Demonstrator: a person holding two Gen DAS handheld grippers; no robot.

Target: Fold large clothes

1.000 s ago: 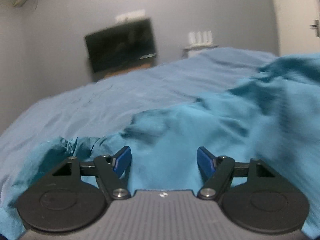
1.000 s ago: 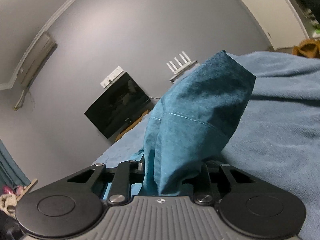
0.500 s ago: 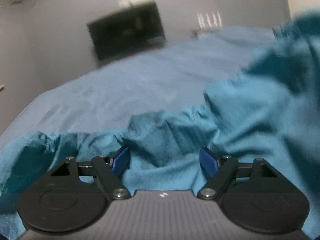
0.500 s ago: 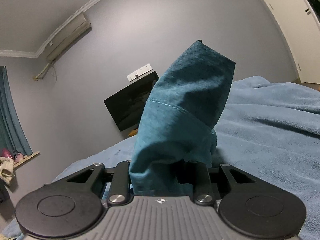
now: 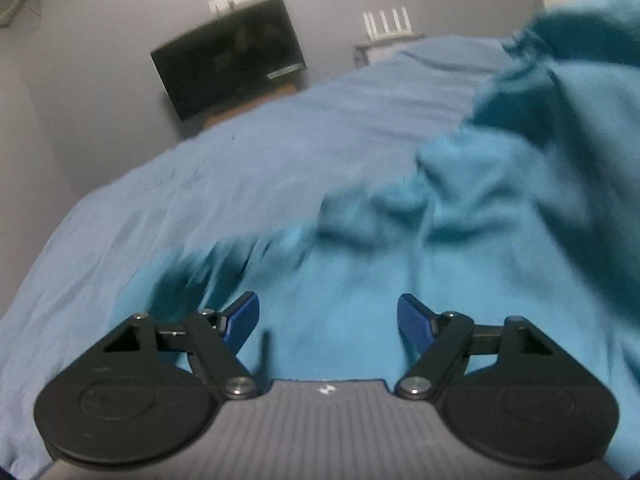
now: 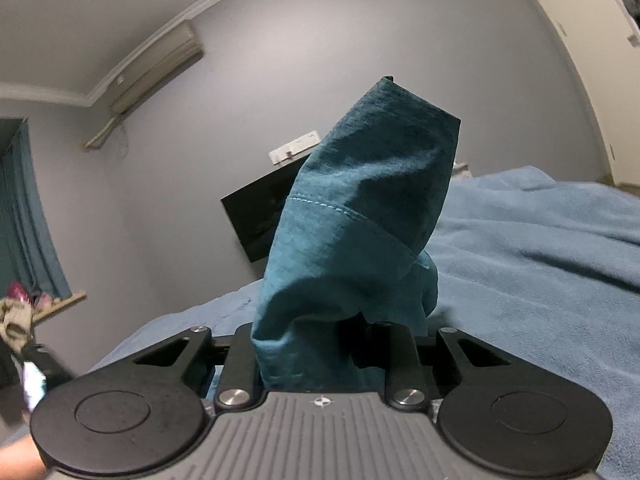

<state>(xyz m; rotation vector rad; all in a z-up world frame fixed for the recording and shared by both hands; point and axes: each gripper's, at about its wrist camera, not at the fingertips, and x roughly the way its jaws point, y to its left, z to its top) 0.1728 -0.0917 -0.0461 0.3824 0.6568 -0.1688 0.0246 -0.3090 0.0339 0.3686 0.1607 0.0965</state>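
Note:
A large teal garment [image 5: 480, 220] lies crumpled on the light blue bed sheet [image 5: 240, 160] and rises toward the right of the left wrist view. My left gripper [image 5: 326, 308] hovers open just above its near part, blue pads apart with nothing pinched between them. In the right wrist view my right gripper [image 6: 320, 336] is shut on a bunched, hemmed corner of the garment [image 6: 360, 200]. Its jaws are still closing on the cloth, which stands up in front of the camera and hides the fingertips. The bed [image 6: 540, 260] stretches out behind it.
A dark television [image 5: 228, 68] hangs on the grey wall beyond the bed, with a white router [image 5: 386, 24] on a shelf to its right. An air conditioner [image 6: 156, 68], a teal curtain [image 6: 24, 208] and a pale door [image 6: 580, 60] frame the room.
The left gripper has shifted over the garment, whose edge now lies further left and blurred. The right gripper has rolled and kept the lifted corner in its jaws.

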